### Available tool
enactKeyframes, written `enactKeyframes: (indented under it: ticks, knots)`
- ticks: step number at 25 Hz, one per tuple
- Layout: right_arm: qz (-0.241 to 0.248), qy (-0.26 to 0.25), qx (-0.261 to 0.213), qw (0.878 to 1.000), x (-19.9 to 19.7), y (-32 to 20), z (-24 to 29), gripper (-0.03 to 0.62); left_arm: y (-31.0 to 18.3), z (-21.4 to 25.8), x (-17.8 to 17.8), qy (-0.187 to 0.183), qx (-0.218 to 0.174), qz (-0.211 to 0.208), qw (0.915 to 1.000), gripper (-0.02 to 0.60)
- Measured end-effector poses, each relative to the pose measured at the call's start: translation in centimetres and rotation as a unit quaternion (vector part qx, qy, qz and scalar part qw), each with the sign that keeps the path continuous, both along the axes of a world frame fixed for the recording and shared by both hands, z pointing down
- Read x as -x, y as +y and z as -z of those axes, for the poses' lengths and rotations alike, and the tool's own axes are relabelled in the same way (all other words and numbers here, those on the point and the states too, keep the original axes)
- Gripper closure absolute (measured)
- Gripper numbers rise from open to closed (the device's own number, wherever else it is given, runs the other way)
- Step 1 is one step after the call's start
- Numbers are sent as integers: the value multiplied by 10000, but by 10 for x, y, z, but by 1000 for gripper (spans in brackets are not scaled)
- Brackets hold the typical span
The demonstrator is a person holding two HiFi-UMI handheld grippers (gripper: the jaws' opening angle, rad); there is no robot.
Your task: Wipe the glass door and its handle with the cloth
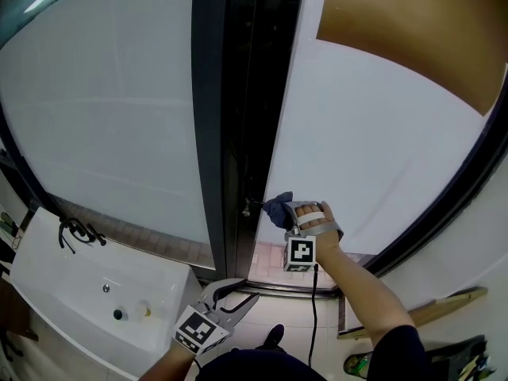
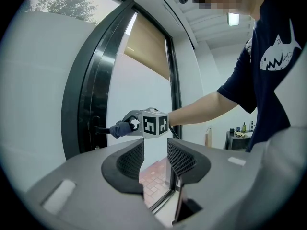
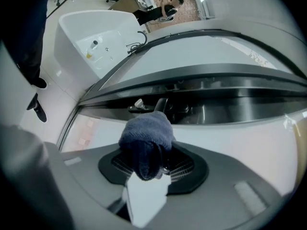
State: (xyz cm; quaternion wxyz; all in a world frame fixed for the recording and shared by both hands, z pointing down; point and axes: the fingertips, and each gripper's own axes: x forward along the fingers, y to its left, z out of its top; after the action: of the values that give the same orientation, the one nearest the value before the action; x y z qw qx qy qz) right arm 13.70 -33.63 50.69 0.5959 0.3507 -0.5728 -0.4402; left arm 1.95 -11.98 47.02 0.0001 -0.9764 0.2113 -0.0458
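The frosted glass door point(image 1: 373, 141) stands in a black frame point(image 1: 238, 117). Its dark lever handle point(image 1: 252, 206) sticks out from the frame; it also shows as the handle point(image 2: 101, 130) and the handle point(image 3: 144, 107). My right gripper point(image 1: 287, 213) is shut on a dark blue cloth point(image 1: 278, 207), bunched against the handle's end. The cloth point(image 3: 146, 140) fills the jaws in the right gripper view and covers part of the handle. In the left gripper view the cloth point(image 2: 121, 128) touches the lever. My left gripper point(image 1: 238, 296) hangs low, away from the door, open and empty, jaws apart point(image 2: 154, 159).
A white basin point(image 1: 87, 284) with a black tap point(image 1: 75, 230) sits at the lower left. A tan blind point(image 1: 421, 30) covers the door's upper part. A wooden strip point(image 1: 429, 308) and bottles point(image 1: 361, 363) lie at the lower right. My shoe point(image 1: 271, 337) is on the floor.
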Motion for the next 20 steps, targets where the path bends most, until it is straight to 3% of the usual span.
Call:
enactKeyframes:
  ticks: [12, 17, 20]
  knots:
    - [-479, -219, 131, 9985, -40, 6, -6, 430, 6, 3, 5, 2, -23, 71, 10000, 436]
    - [-762, -854, 376, 9927, -50, 17, -28, 430, 5, 0, 12, -19, -11, 159, 9999, 436]
    - [-800, -1727, 716, 9791, -35, 22, -40, 428, 6, 0, 16, -24, 0, 198, 9998, 436]
